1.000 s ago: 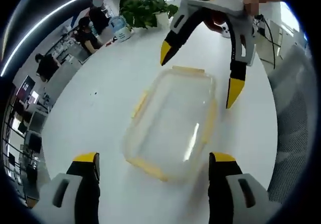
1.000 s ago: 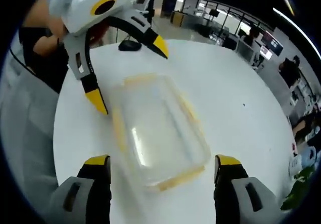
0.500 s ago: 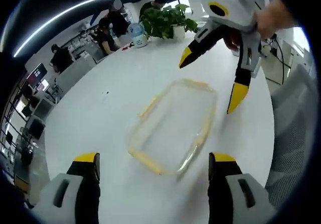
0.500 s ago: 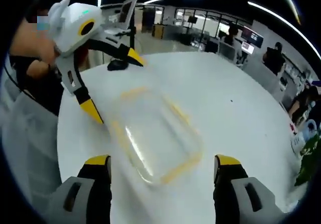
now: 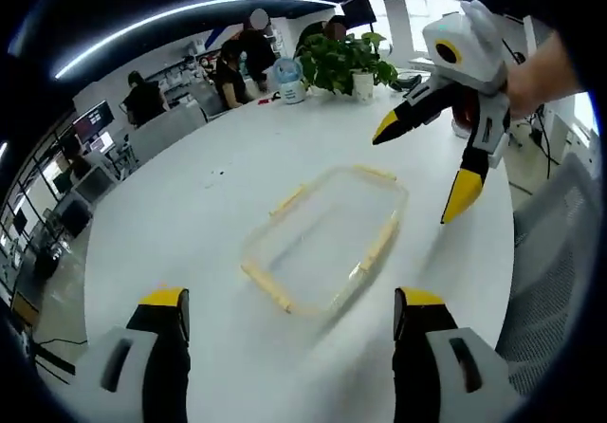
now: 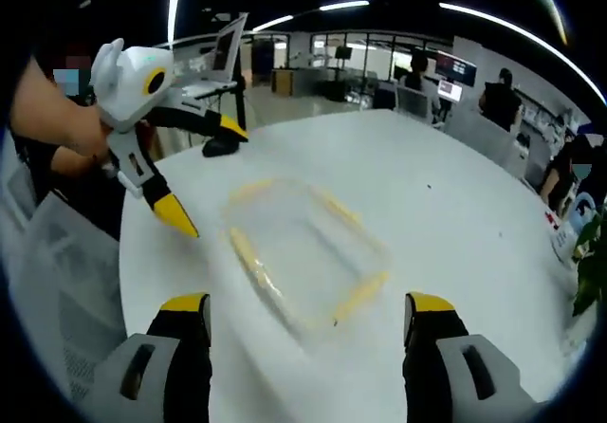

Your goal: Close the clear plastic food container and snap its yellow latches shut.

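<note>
A clear plastic food container with its lid on and yellow latches along its sides lies flat on a round white table. Whether the latches are snapped I cannot tell. My left gripper hovers open at the container's near end, jaws wide apart. The right gripper hangs open above the far right corner, held by a hand. In the right gripper view the container lies ahead of my open right gripper, and the left gripper stands open to its left, touching nothing.
A potted plant and a water bottle stand at the table's far edge, with people seated behind. A dark mouse lies near a laptop. A grey mesh chair stands beside the table edge.
Both views have pulled back and up from the container, which now looks smaller. Each gripper has drawn away from it. Jaws stay open; the container has not moved.
</note>
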Demonstrator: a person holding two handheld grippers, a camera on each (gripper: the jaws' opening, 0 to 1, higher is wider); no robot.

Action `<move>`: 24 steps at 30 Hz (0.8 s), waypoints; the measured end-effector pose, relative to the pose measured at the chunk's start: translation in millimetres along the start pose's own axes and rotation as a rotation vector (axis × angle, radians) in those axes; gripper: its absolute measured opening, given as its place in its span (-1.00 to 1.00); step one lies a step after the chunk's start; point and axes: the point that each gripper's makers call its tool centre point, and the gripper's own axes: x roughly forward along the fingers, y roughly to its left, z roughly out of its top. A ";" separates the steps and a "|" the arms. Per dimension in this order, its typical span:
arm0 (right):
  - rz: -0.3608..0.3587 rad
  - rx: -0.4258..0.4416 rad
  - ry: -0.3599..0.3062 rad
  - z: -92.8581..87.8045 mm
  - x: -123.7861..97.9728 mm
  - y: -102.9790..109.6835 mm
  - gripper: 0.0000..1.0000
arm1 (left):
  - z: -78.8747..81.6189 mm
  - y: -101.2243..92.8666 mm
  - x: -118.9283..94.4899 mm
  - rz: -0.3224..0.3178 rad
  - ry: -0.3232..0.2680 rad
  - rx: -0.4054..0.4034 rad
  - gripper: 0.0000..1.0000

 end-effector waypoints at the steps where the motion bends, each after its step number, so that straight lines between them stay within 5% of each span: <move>1: -0.003 0.002 -0.005 -0.5 -1.2 0.1 0.69 | 0.1 -0.5 -1.0 0.003 -0.008 -0.005 0.82; 13: -0.053 0.032 -0.088 -8.6 -23.1 4.7 0.70 | 6.0 -9.9 -20.7 0.009 -0.105 -0.077 0.80; 24: -0.076 0.049 -0.109 -29.2 -44.6 9.7 0.70 | -8.6 -21.1 -35.8 0.020 -0.128 -0.129 0.80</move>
